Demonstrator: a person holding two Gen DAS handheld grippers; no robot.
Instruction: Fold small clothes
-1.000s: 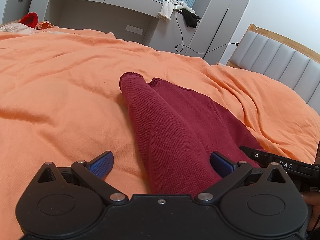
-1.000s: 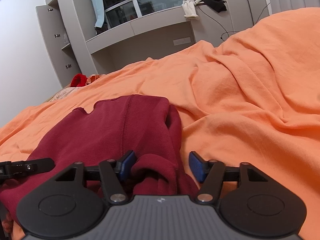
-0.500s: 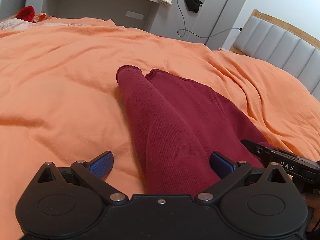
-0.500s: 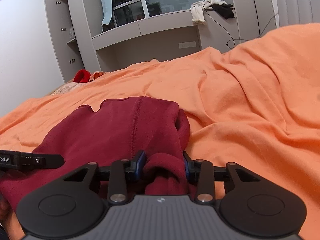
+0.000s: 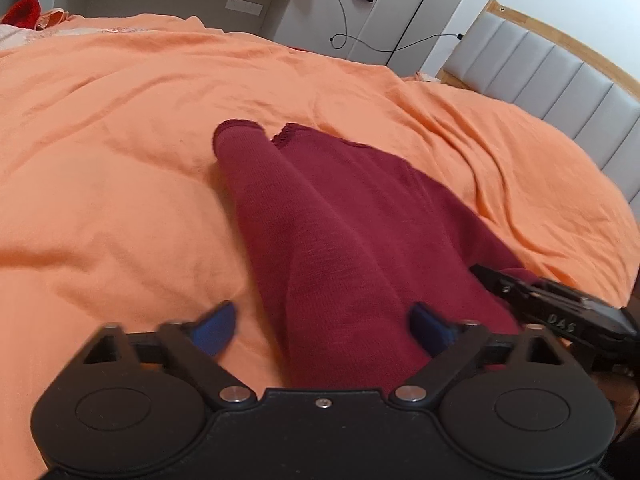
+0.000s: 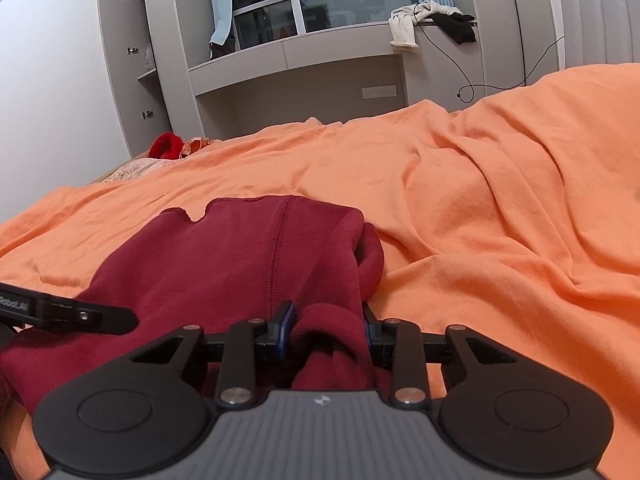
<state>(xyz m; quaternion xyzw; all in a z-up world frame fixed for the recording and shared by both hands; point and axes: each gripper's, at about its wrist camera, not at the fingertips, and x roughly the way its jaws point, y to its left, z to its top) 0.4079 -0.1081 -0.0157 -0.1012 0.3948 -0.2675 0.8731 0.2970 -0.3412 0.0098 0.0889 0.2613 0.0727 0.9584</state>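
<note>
A dark red knitted garment (image 5: 340,220) lies on the orange bedspread (image 5: 120,184), one sleeve folded along its left side. My left gripper (image 5: 320,320) straddles its near end and its jaws are closing. The right pad touches the cloth and the left pad stands clear over the bedspread. In the right wrist view the garment (image 6: 240,256) is bunched at its near right corner. My right gripper (image 6: 326,326) pinches that bunch between both pads, still closing. Each gripper's tip shows in the other view: the right gripper (image 5: 560,304), the left gripper (image 6: 80,314).
The wrinkled orange bedspread (image 6: 500,208) covers the bed on all sides. A grey padded headboard (image 5: 560,80) stands at the right. A grey shelf unit (image 6: 300,60) with draped clothes (image 6: 408,24) and a cable is behind. A red item (image 6: 166,146) lies at the far corner.
My right gripper's pads came together onto the bunched corner of the red garment. My left gripper tilted downward and its pads moved inward around the garment's near end.
</note>
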